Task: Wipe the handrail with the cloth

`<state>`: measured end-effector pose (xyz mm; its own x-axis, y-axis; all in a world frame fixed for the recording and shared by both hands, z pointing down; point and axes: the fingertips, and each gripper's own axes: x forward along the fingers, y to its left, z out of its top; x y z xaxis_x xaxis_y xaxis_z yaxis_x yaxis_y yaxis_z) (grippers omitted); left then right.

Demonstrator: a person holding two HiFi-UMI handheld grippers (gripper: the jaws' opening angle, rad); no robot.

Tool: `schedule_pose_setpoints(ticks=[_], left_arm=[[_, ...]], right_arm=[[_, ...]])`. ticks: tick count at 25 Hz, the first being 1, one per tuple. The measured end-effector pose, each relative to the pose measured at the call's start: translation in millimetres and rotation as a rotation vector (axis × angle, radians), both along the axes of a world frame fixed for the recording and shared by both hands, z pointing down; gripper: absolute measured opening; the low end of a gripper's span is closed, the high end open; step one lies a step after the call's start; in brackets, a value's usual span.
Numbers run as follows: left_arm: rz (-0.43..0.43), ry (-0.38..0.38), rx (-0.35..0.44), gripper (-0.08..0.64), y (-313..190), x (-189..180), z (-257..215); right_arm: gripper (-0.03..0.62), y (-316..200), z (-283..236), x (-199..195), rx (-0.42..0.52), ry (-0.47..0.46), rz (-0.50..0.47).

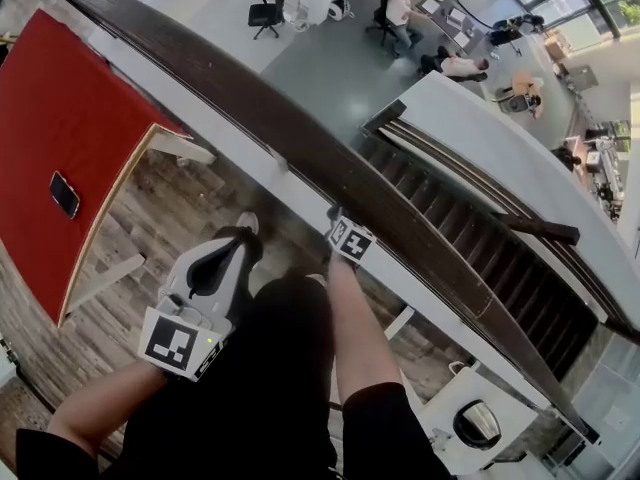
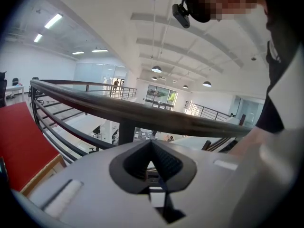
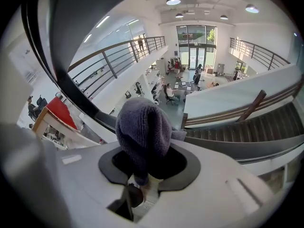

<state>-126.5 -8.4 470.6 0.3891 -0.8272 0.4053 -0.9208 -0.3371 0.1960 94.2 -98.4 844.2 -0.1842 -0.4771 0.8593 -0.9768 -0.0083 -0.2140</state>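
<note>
The right gripper [image 3: 147,169] is clenched on the cloth [image 3: 142,127], a grey-violet knitted wad pinched at its lower end. The wad stands straight out of the jaws along their line, its rounded top pointing away from the gripper. The handrail [image 3: 71,37] fills the upper left of the right gripper view as a broad dark band very near the wad; whether the two touch cannot be told. In the head view the right gripper [image 1: 340,224] sits against the near edge of the handrail [image 1: 300,138], about midway along its visible run, marker cube toward the person. The rail is a dark brown bar whose long axis runs diagonally from upper left to lower right. The left gripper [image 2: 152,144] has its jaws pressed together with nothing between them. It is held lower, on the person's side, and the handrail [image 2: 142,112] crosses its view above the jaw tips. In the head view the left gripper [image 1: 243,230] lies near the rail but apart from it, tips aimed toward it. On the near side of the rail, to the left, stands a red table [image 1: 60,98] with a small dark device [image 1: 65,194] on it. Beyond the rail a staircase [image 1: 480,238] descends alongside it, above a lower floor with seated people [image 1: 400,13].
</note>
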Motion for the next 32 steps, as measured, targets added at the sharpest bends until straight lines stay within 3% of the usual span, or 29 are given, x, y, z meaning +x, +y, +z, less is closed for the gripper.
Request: schedule_pose_setpoints(ticks=[3, 15, 32], left_arm=[[-0.005, -0.013, 0.036, 0.000, 4.7, 12.7, -15.1], [-0.025, 0.023, -0.034, 0.000, 32.3, 45.5, -20.5], [0.088, 0.027, -0.036, 0.000, 40.2, 88.5, -24.2]], right_arm=[[0.109, 8.7, 0.2, 12.5, -0.010, 0.007, 0.007], [0.114, 9.3, -3.1, 25.6, -0.032, 0.007, -0.015], [0.114, 41.8, 0.5, 96.7, -0.064, 0.017, 0.098]])
